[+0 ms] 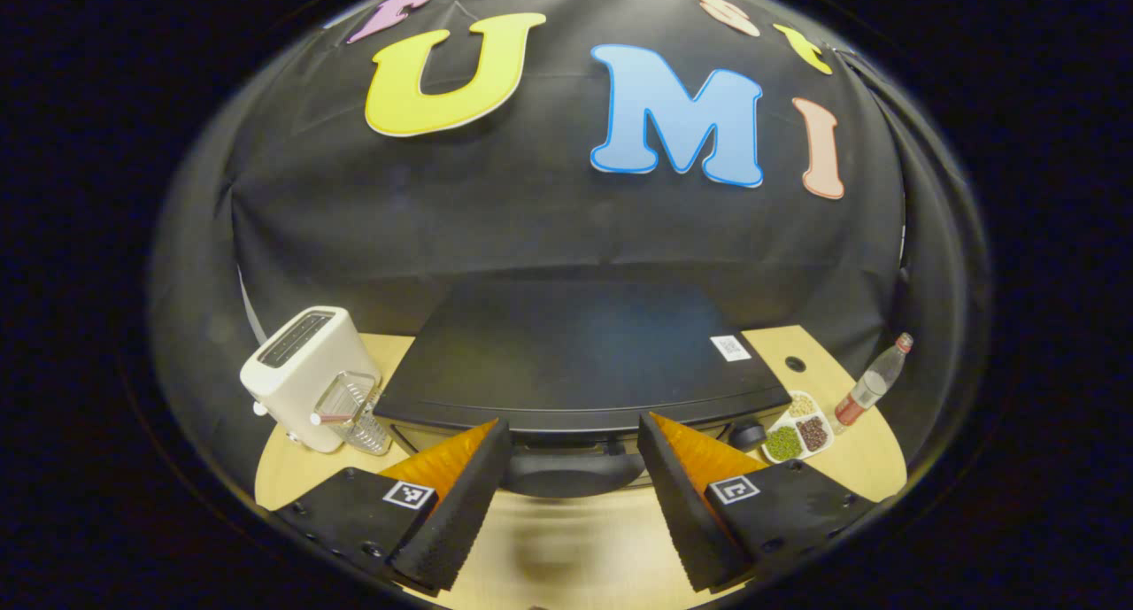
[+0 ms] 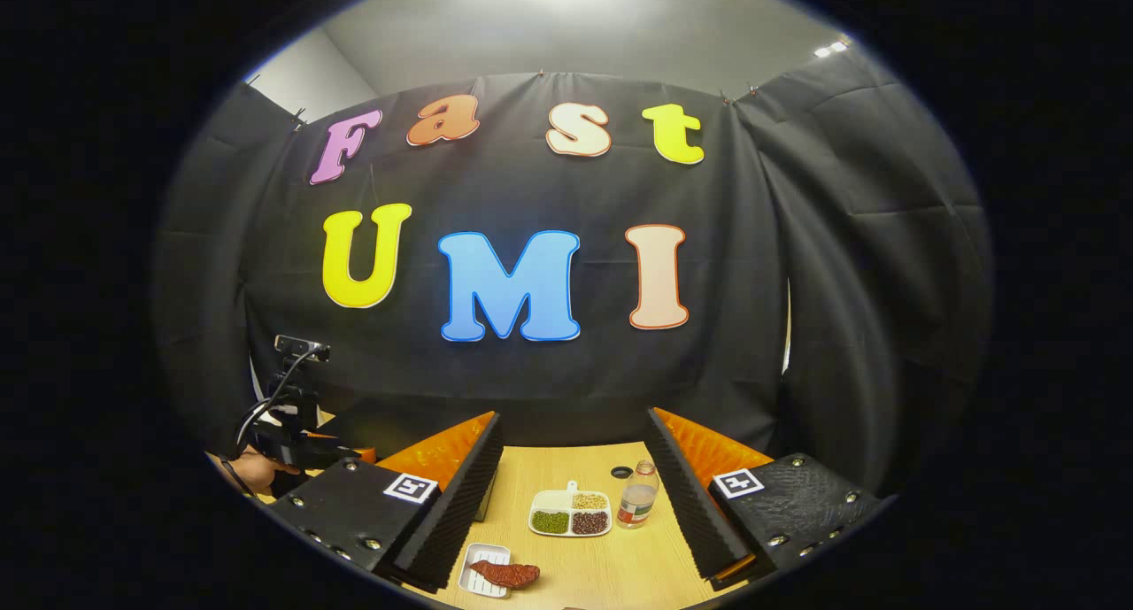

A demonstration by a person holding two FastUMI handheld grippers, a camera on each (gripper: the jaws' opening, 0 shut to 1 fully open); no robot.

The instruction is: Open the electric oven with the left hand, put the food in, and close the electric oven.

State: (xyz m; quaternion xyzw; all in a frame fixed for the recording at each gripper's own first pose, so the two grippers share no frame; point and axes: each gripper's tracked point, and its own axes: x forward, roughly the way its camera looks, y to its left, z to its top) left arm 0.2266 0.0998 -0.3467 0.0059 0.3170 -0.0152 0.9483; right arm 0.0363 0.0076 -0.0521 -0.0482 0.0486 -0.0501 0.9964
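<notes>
In the left gripper view, the left gripper (image 1: 574, 495) is seen spread wide with nothing held. The electric oven (image 1: 575, 362) stands directly ahead, its door handle (image 1: 571, 473) lying between the fingers but untouched. A toaster (image 1: 301, 375) is noted ahead to the left. In the right gripper view, the right gripper (image 2: 574, 504) is likewise released and empty. The food (image 2: 506, 575) is found on a small white tray (image 2: 478, 582) just below the left finger; a divided dish (image 2: 571, 514) and a bottle (image 2: 637, 495) lie ahead between the fingers.

Bare tabletop (image 1: 566, 548) lies open before the electric oven (image 1: 575, 362), giving free passage to its front handle (image 1: 571, 473). A toaster (image 1: 305, 375) and clear container (image 1: 354, 411) crowd its left flank; a divided dish (image 1: 797, 428) and bottle (image 1: 872, 384) stand to its right.
</notes>
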